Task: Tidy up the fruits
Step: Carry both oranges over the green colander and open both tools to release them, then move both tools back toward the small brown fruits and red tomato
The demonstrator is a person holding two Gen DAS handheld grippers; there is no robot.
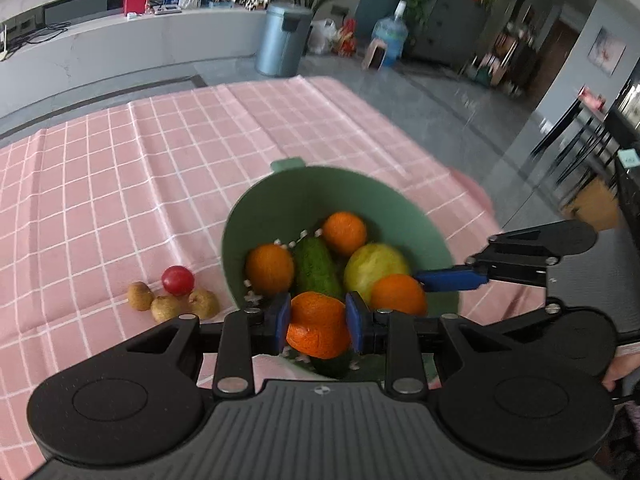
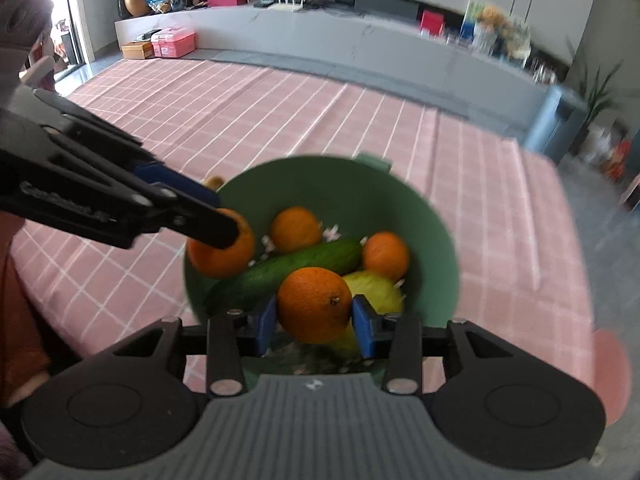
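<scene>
Both grippers reach over the round green plastic bowl (image 1: 280, 208) on the desk's pink checked cloth (image 1: 120, 160): the left gripper (image 1: 318, 322) has its blue fingers (image 1: 282, 320) clamped on a dented orange (image 1: 318, 326) at the bowl's near rim, and the right gripper (image 2: 314, 316) pinches a round orange (image 2: 314, 304) just above the dark green cucumber (image 2: 296, 266) and yellow-green fruit (image 2: 376, 292). Only the left wrist view shows the red cherry tomato (image 1: 177, 280) and three small brown fruits (image 1: 166, 307) on the cloth beside the bowl.
</scene>
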